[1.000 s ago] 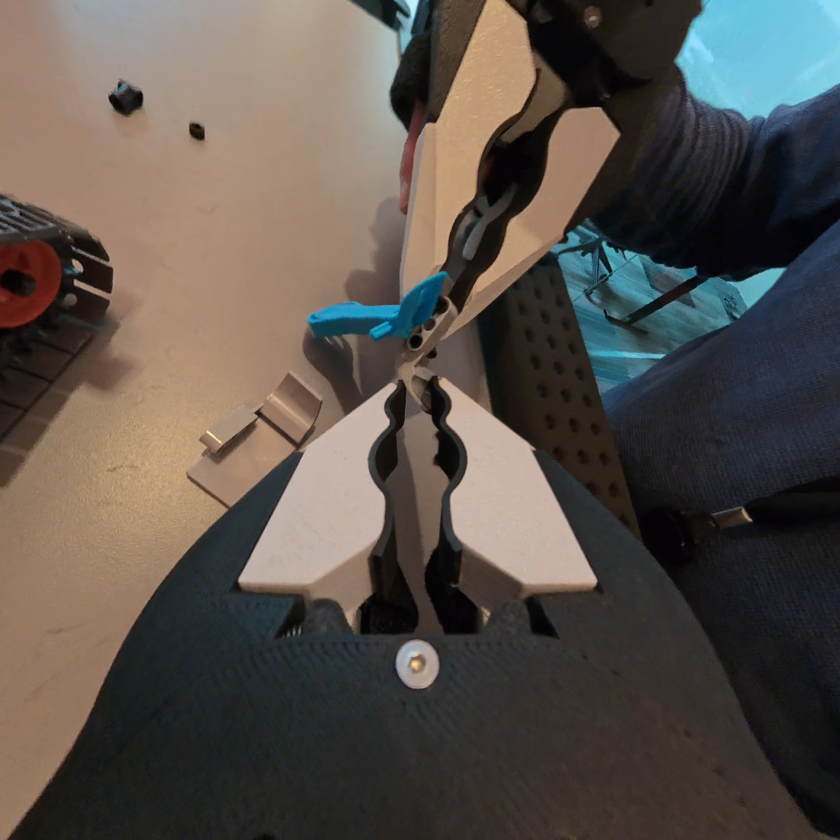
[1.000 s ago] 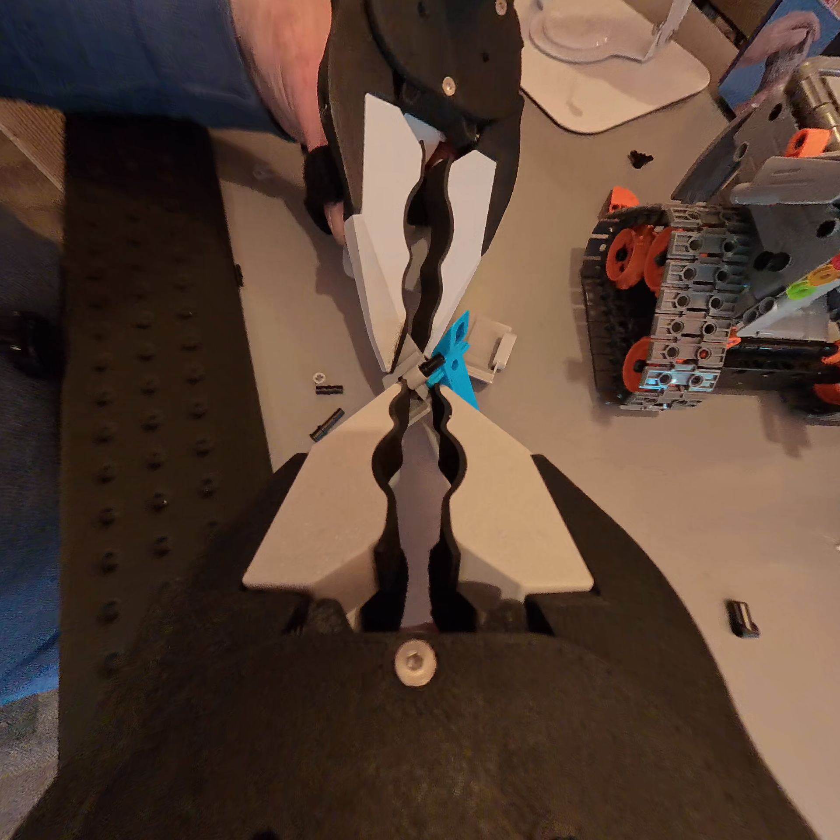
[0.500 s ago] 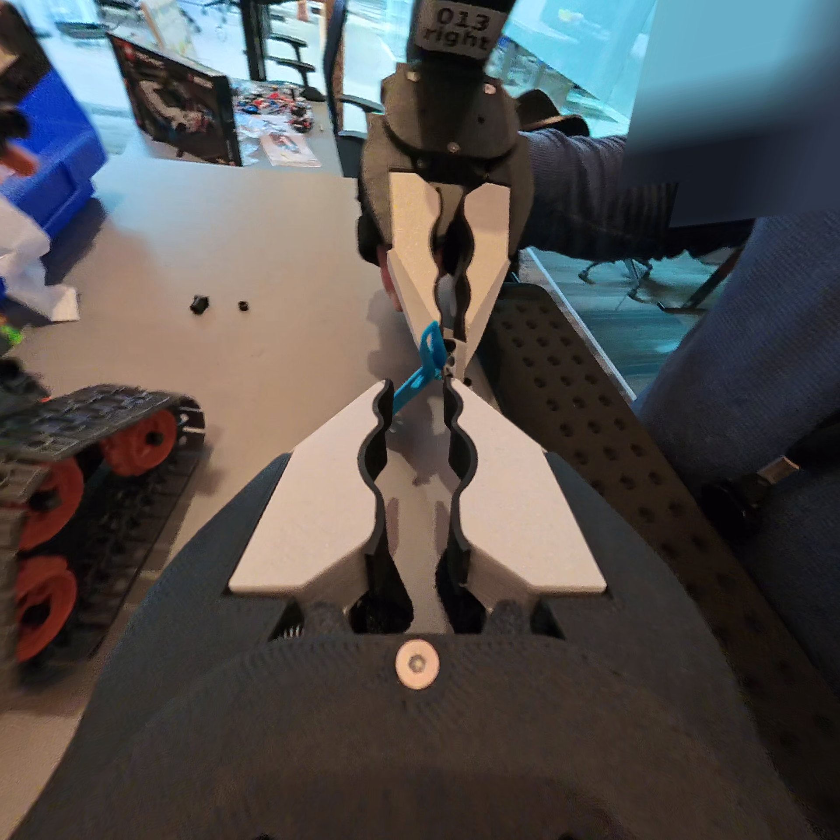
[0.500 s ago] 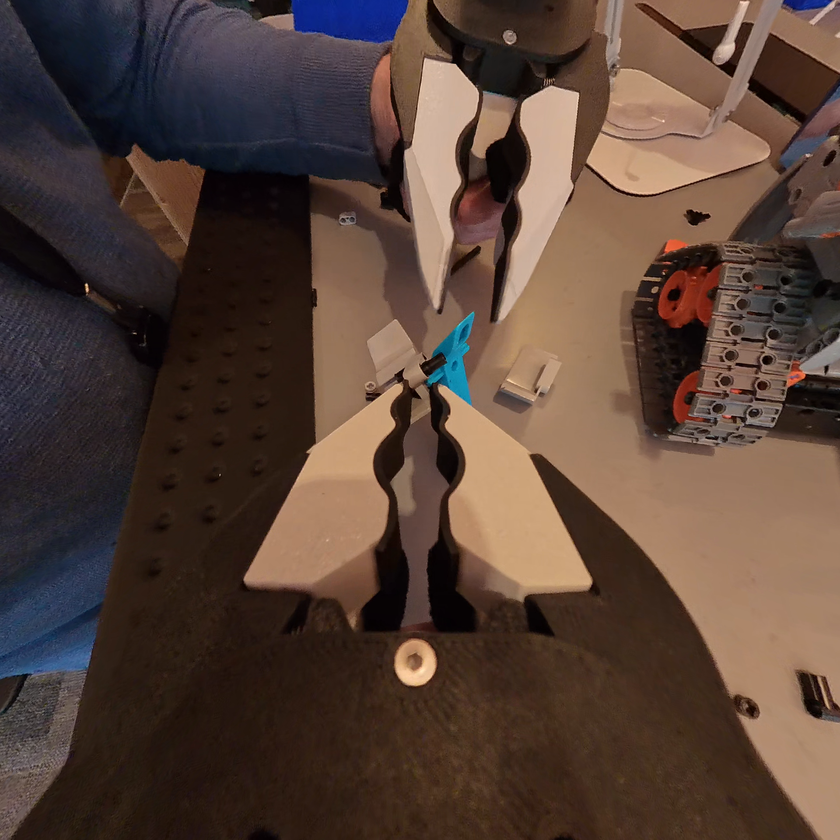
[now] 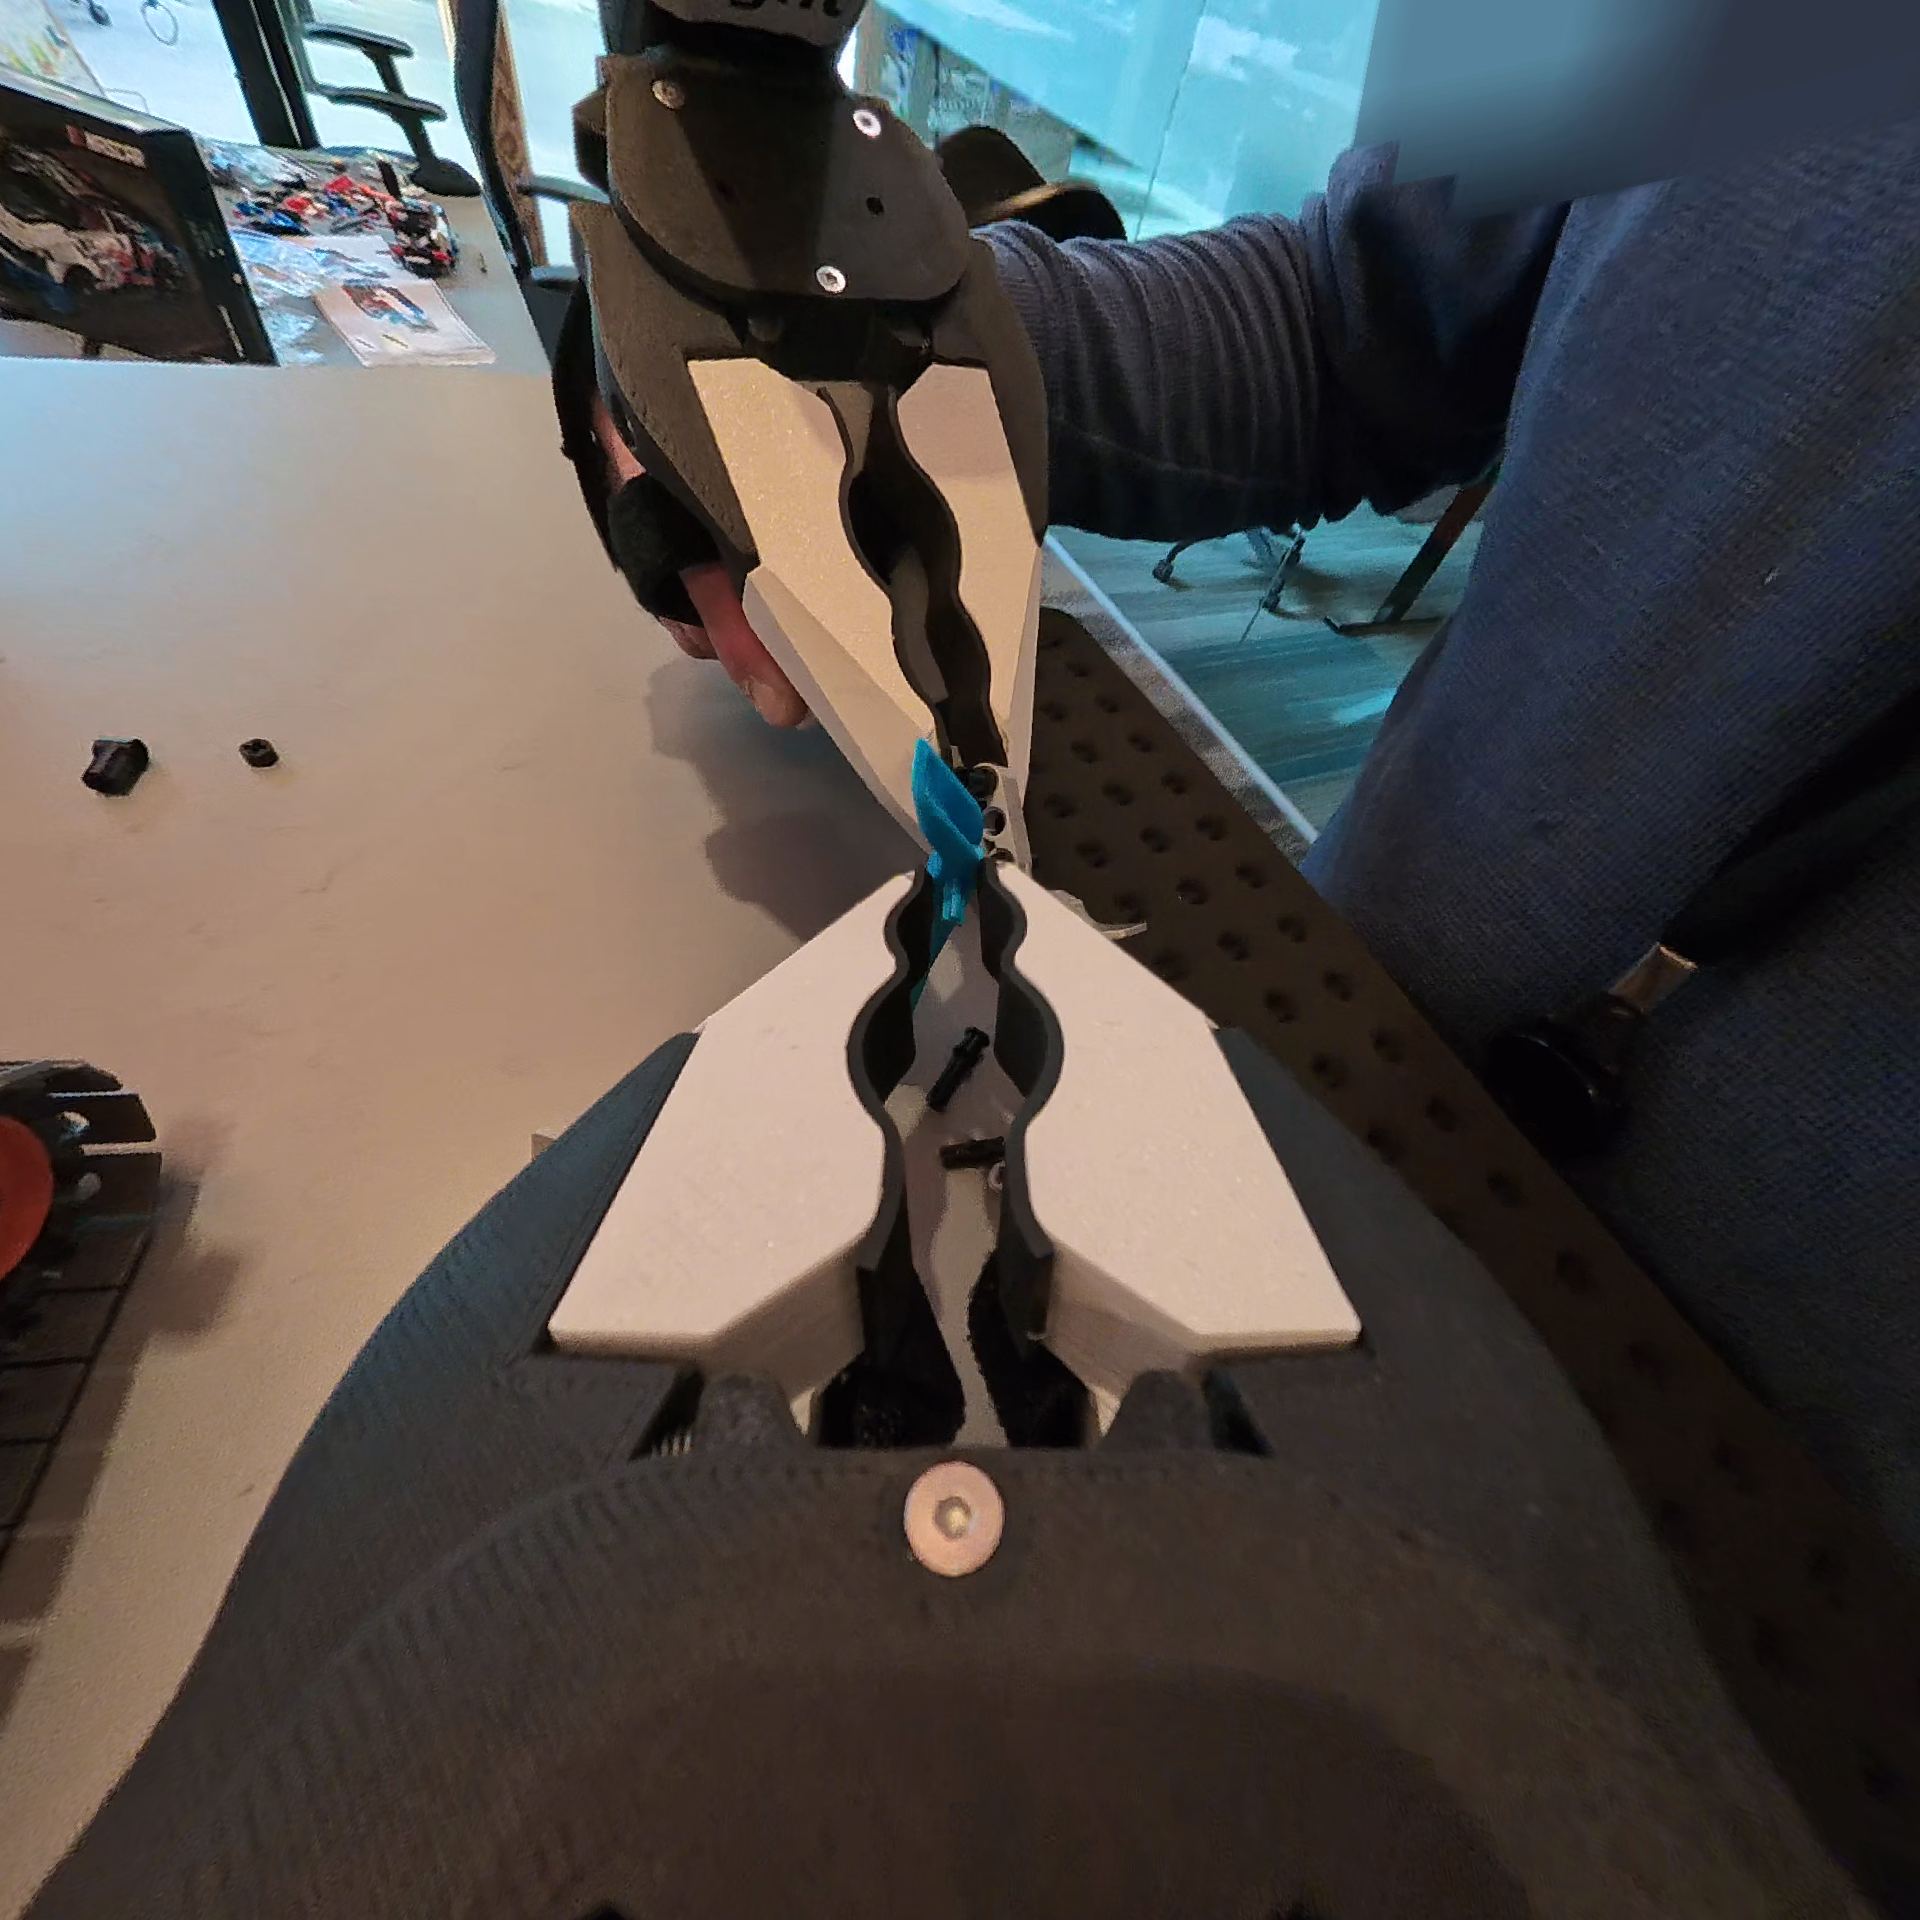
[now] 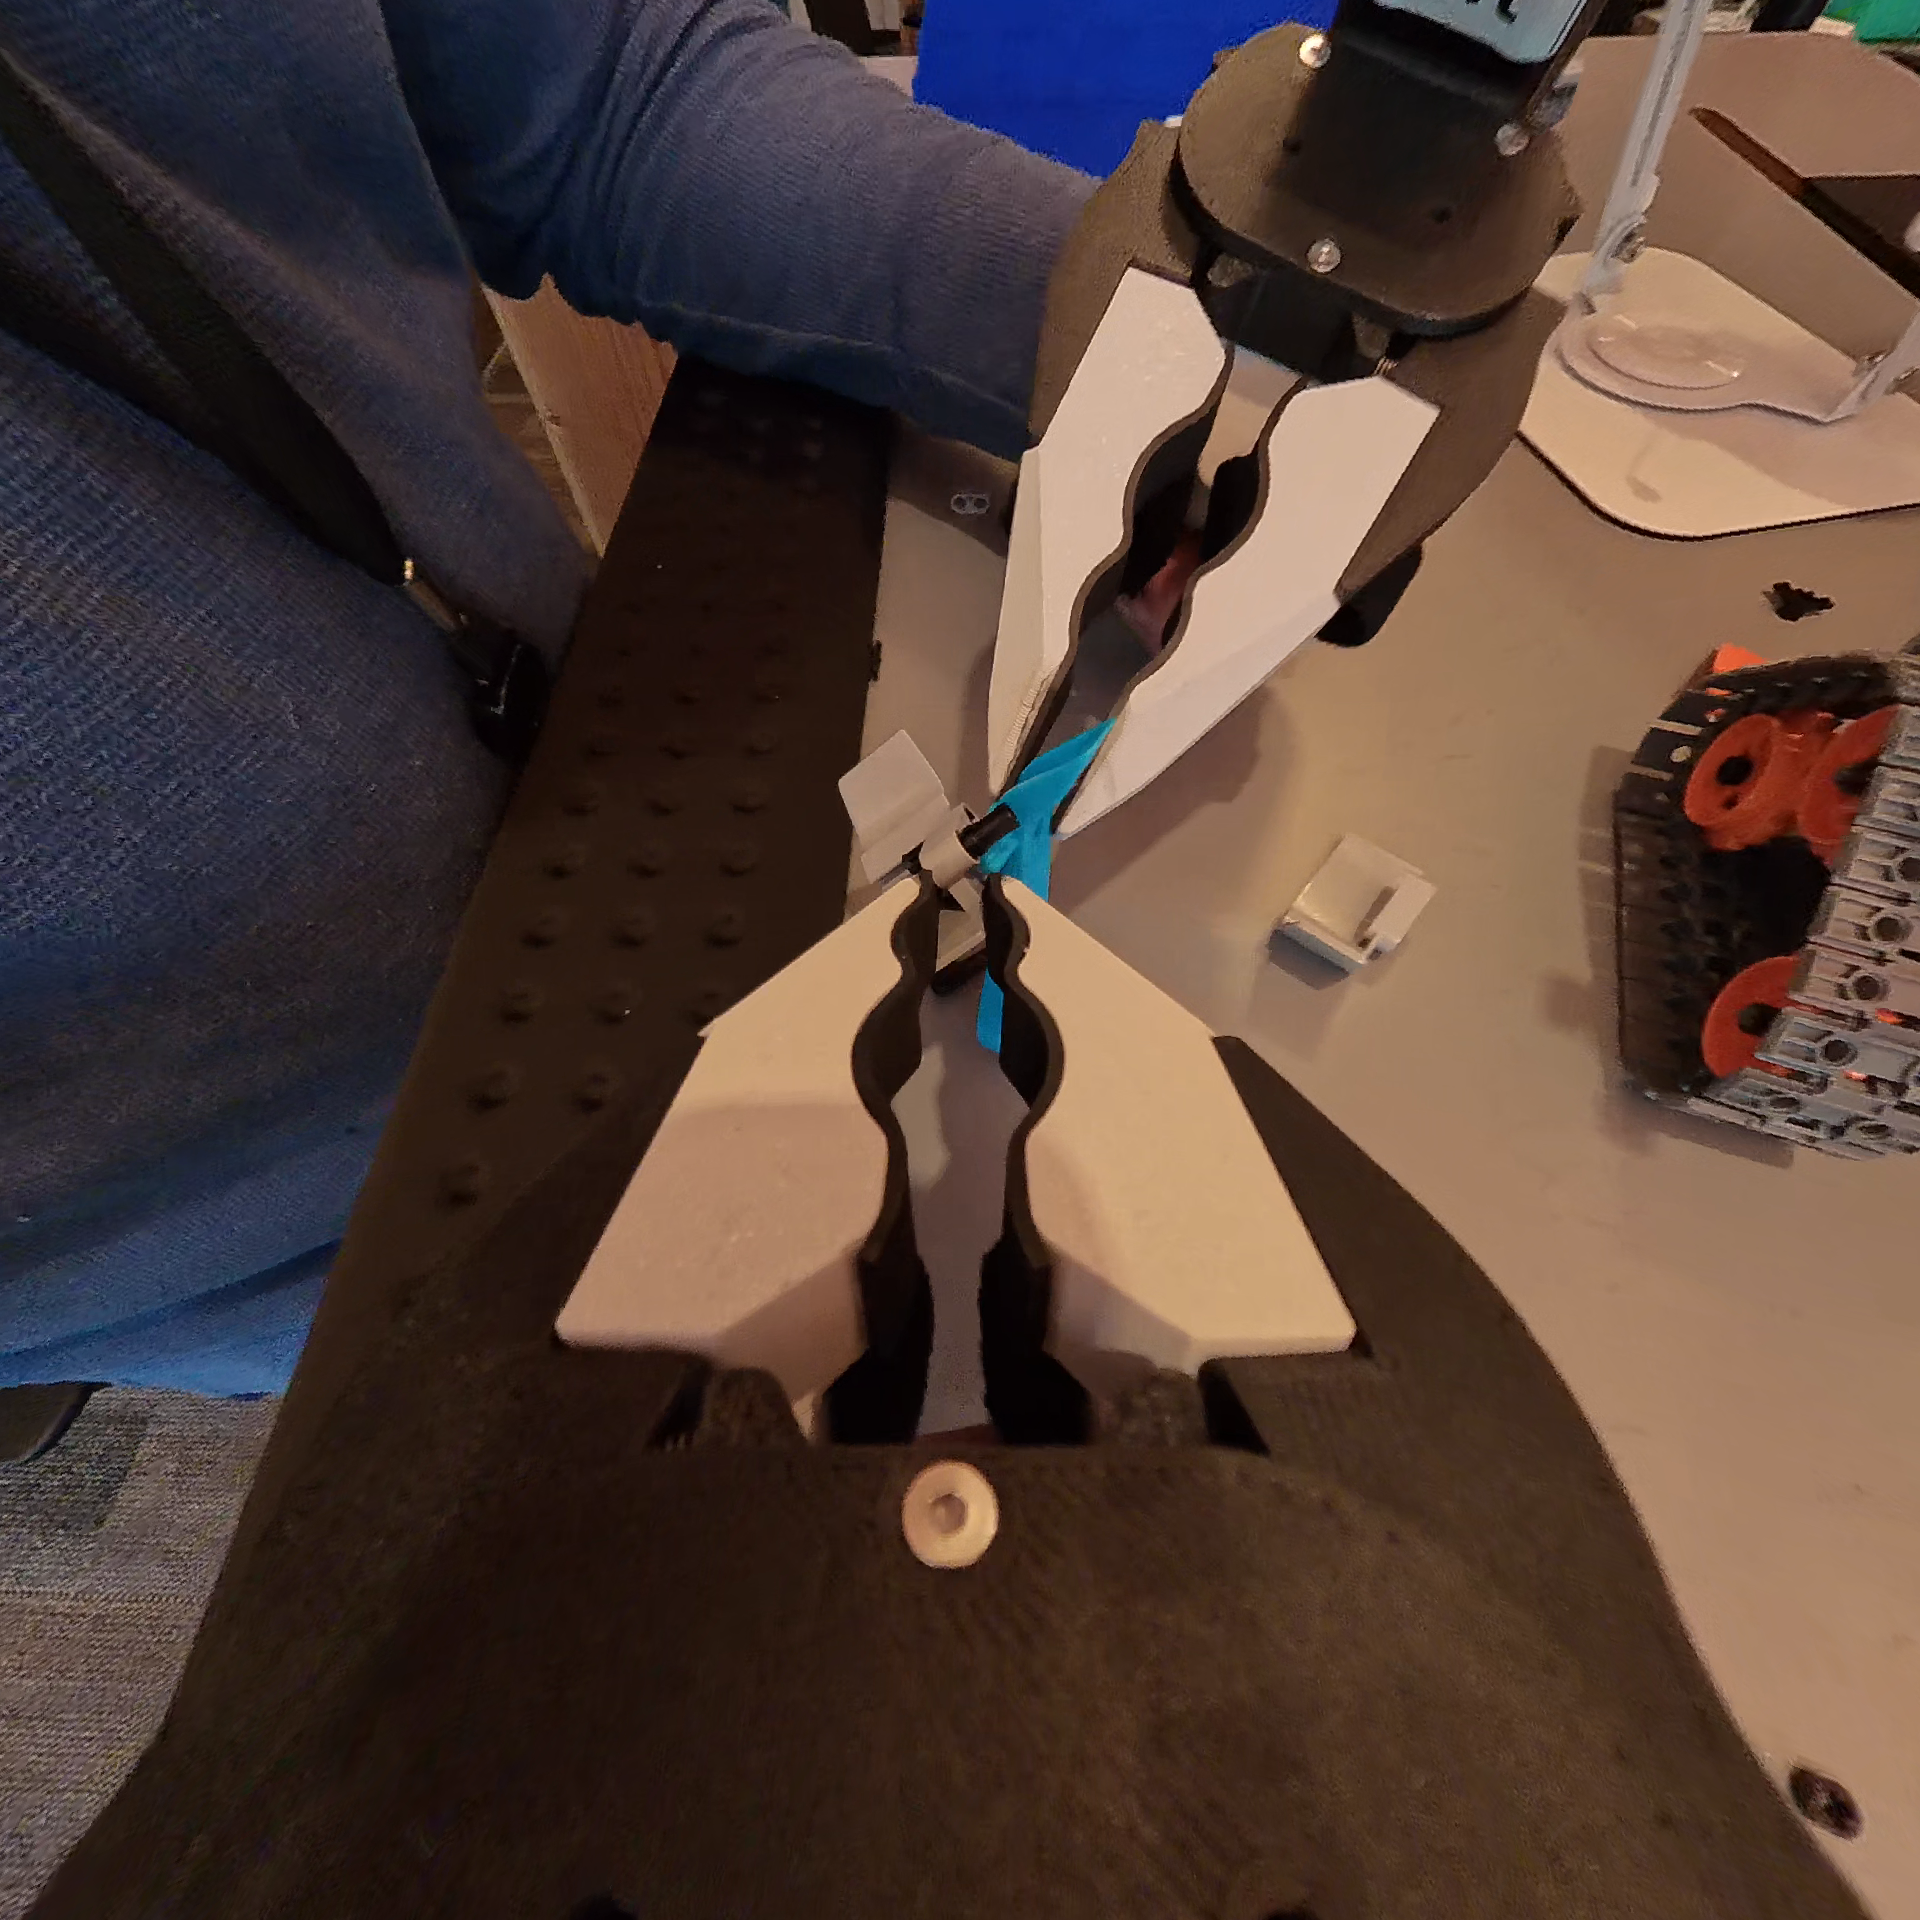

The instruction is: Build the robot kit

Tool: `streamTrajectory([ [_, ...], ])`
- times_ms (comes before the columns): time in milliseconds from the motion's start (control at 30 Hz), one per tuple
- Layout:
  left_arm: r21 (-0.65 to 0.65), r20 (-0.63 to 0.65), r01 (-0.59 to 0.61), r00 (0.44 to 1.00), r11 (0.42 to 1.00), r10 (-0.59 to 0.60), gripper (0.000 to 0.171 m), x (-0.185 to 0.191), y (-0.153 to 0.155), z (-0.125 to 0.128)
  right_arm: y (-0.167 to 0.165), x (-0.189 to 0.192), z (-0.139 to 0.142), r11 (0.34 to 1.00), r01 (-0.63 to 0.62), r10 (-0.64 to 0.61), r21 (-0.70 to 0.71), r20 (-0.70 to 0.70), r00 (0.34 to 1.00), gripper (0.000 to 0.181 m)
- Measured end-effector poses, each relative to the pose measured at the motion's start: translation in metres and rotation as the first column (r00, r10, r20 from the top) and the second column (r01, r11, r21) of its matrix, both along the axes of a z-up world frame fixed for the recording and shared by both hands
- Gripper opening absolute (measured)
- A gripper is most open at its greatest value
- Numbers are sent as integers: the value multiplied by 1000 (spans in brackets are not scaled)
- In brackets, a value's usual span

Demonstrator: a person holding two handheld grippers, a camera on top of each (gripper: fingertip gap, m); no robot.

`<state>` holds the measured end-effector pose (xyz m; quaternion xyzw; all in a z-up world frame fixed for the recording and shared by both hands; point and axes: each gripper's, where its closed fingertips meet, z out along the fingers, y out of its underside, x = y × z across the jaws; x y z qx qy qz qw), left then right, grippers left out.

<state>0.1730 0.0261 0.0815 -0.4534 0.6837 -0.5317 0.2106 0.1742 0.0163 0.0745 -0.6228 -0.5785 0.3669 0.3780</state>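
Meeting tip to tip above the grey table (image 6: 1455, 1195), both tools share one small assembly. The right gripper (image 6: 953, 891) is clamped on a white connector piece (image 6: 948, 854) carrying a black pin (image 6: 987, 829); the left gripper (image 5: 954, 894) is pinched on the blue part (image 5: 943, 816) joined to it. A judged risk: opposed pulling or twisting could pop the pin or fling a piece among the loose black pins (image 5: 954, 1070). Writing shows on a dark box (image 5: 114, 239) and on both grippers' tags; none is reproduced.
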Motion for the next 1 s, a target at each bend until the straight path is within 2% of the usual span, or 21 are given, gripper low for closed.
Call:
streamTrajectory([
  [200, 55, -47, 65, 997, 996, -63, 5, -10, -13, -2, -14, 1, -15, 1000, -1, 0, 12, 52, 999, 6],
  [333, 157, -101, 88, 992, 984, -73, 5, -14, -18, -3, -18, -2, -14, 999, 11, -14, 48, 64, 998, 6],
  [533, 390, -236, 80, 972, 917, 15, 5, -26, -2, -2, -8, 0, -4, 990, 70, -79, 124, 68, 995, 6],
  [667, 535, -383, 104, 915, 838, 131, 5, -56, 21, -3, -1, 2, -4, 984, 92, -103, 155, 62, 993, 6],
  [733, 563, -452, 143, 878, 814, 159, 5, -66, 24, -6, 1, 1, -10, 981, 94, -108, 169, 78, 991, 6],
  [867, 537, -521, 207, 844, 818, 128, 5, -58, 11, -23, 3, -5, -22, 978, 74, -98, 194, 119, 988, 6],
  [1000, 474, -528, 200, 844, 857, 95, 5, -44, 8, -36, 5, -6, -30, 978, 59, -87, 201, 135, 987, 6],
])
